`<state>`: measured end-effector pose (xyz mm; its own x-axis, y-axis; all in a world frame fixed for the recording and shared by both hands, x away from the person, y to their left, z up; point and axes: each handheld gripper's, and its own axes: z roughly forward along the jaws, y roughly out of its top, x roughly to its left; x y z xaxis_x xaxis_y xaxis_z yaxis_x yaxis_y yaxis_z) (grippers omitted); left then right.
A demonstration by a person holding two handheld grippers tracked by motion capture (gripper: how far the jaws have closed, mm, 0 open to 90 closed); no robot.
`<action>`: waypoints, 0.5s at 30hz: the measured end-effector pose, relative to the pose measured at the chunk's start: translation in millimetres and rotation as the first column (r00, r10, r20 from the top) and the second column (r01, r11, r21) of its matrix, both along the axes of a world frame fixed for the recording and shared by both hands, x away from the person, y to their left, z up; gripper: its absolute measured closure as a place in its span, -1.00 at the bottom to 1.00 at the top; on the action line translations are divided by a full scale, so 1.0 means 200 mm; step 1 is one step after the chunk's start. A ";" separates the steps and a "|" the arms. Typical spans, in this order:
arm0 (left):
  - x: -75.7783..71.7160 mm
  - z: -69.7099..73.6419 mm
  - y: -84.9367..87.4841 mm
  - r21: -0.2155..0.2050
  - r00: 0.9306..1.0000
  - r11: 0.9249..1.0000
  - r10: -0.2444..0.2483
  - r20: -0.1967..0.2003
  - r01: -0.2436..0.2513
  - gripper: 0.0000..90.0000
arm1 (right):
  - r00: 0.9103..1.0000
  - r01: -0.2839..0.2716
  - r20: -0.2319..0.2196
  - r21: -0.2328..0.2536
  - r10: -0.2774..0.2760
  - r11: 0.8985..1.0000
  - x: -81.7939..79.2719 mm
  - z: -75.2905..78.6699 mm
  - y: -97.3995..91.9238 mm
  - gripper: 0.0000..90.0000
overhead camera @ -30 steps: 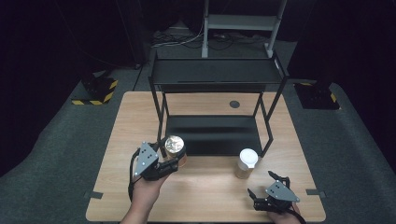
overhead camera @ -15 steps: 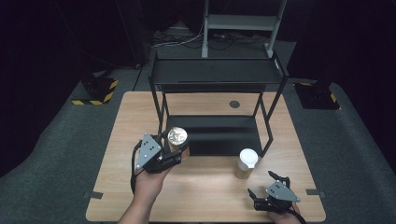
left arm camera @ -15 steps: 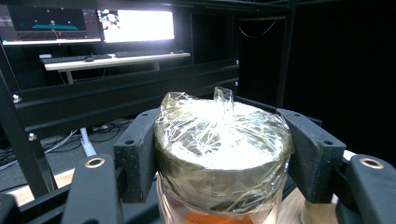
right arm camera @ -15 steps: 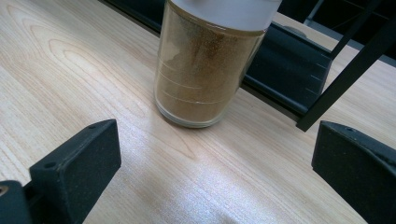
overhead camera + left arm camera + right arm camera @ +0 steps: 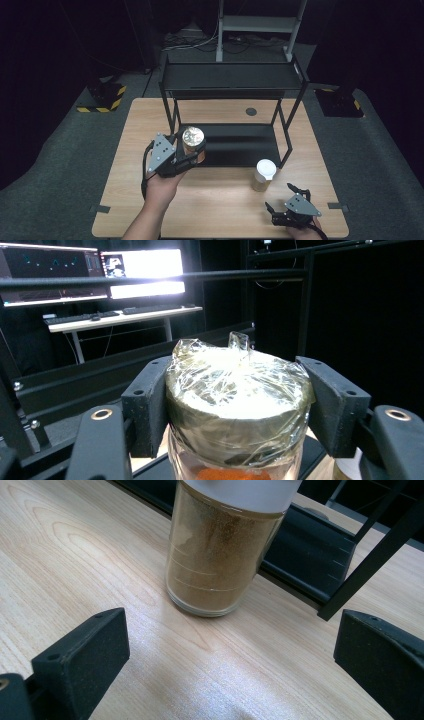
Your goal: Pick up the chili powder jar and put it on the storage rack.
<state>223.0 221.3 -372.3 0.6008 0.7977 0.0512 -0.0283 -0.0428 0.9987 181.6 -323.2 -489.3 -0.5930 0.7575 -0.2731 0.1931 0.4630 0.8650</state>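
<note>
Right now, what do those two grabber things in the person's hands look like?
Both are black. The left gripper and the right gripper each carry a grey three-cornered plate with small dark dots on top. Each has two blocky black jaws with little holes in them. A black cable loops off the left one. The forearms look bare, with no sleeves in view.

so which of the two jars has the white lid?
The jar of brown powder standing on the table before the right gripper; the left gripper holds the film-wrapped jar.

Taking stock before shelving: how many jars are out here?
2. One foil-topped jar is clamped in the left gripper by the rack's front; one white-lidded jar stands on the table. None seems hidden.
</note>
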 end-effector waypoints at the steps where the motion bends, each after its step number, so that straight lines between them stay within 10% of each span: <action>1: 0.01 0.01 0.00 -0.003 1.000 1.000 -0.002 0.002 0.002 -0.24 | 1.000 0.000 0.002 0.000 0.000 1.000 0.00 0.00 0.00 -1.00; 15: 0.04 0.11 -0.03 -0.021 0.999 1.000 0.001 0.035 0.000 -0.24 | 1.000 0.000 0.002 0.003 0.000 1.000 0.00 0.00 0.00 -1.00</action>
<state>232.0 214.6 -349.6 0.5987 0.7990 0.0556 -0.0634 -0.0219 0.9977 181.5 -323.7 -489.7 -0.5925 0.7582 -0.2722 0.1913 0.4606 0.8667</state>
